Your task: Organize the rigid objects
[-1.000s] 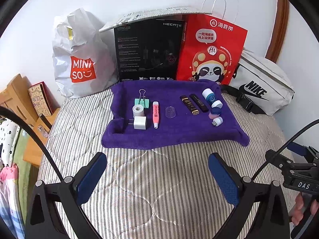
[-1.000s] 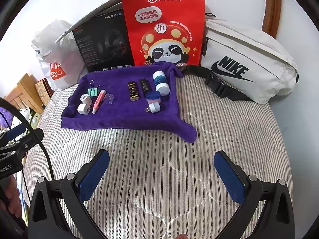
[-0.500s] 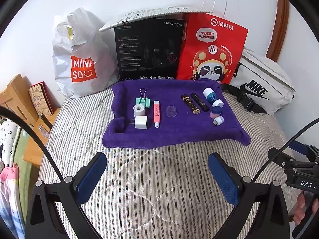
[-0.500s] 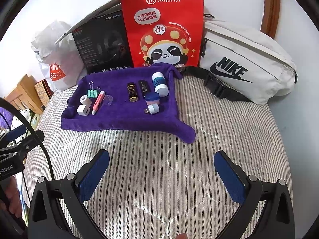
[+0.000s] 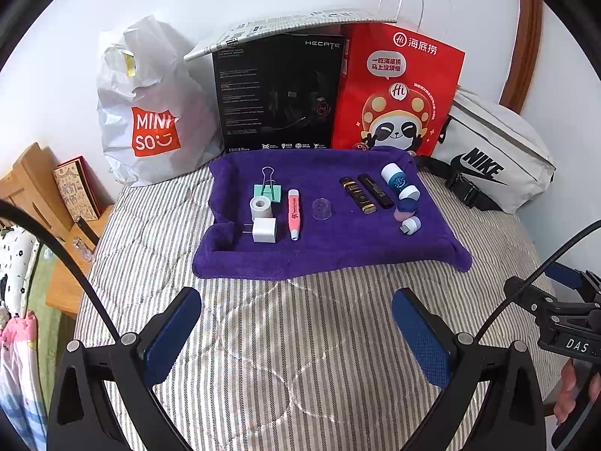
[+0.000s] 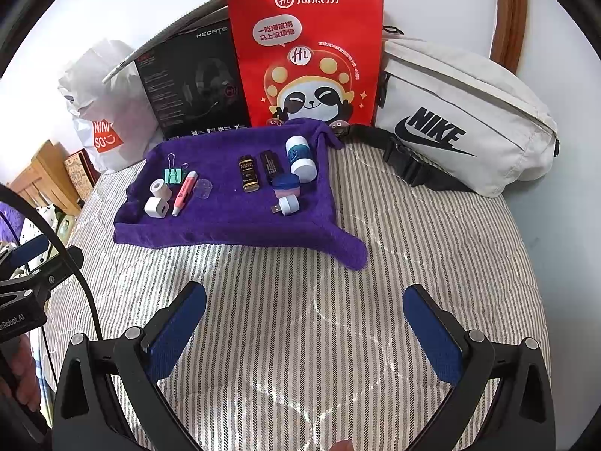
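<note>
A purple towel (image 5: 330, 248) (image 6: 225, 225) lies on the striped bed. On its left part lie a green binder clip (image 5: 267, 189), a white tape roll (image 5: 260, 207), a white charger plug (image 5: 264, 230), a pink pen (image 5: 294, 213) and a clear cap (image 5: 322, 209). On its right part lie two dark sticks (image 5: 358, 194) (image 5: 375, 190), a white-and-blue bottle (image 5: 393, 179), a blue-and-pink jar (image 5: 405, 208) and a small USB light (image 5: 410, 224). My left gripper (image 5: 296, 334) and right gripper (image 6: 305, 332) are open and empty, well short of the towel.
Behind the towel stand a white Miniso bag (image 5: 150, 112), a black headset box (image 5: 278, 94), a red panda paper bag (image 5: 398, 90) and a white Nike waist bag (image 5: 492, 158). A wooden bedside stand (image 5: 33, 188) is at the left.
Both grippers have drawn back slightly from the towel; the objects look a little farther away. Nothing on the towel has moved.
</note>
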### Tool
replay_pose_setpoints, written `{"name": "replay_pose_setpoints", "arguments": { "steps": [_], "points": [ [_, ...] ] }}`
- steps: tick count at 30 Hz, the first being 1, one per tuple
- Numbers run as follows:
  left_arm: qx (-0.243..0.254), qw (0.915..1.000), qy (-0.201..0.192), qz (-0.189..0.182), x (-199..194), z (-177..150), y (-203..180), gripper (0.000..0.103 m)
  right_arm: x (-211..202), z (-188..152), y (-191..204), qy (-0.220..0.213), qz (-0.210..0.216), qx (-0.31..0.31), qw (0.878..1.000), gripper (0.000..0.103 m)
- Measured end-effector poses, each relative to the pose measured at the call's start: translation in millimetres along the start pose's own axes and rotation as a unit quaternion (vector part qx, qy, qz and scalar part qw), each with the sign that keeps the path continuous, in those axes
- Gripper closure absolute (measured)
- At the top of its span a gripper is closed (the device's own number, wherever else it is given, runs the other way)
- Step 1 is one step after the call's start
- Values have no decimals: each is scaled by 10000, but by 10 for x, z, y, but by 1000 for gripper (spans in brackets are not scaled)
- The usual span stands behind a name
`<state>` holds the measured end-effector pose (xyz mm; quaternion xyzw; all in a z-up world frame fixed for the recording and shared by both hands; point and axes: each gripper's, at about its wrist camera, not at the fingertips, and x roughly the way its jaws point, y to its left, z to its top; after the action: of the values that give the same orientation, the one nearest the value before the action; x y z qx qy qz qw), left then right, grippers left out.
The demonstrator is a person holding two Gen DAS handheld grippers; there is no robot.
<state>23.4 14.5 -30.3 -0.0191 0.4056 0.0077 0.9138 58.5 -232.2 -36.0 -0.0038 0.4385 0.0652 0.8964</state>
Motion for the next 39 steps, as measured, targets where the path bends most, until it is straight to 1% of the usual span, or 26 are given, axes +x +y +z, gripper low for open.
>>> {"name": "replay_pose_setpoints", "arguments": {
  "steps": [39],
  "points": [
    [10, 10000, 30, 25, -28, -11, 25, 0, -34, -15, -4, -15, -21, -4, 10000, 0]
  ]
}}
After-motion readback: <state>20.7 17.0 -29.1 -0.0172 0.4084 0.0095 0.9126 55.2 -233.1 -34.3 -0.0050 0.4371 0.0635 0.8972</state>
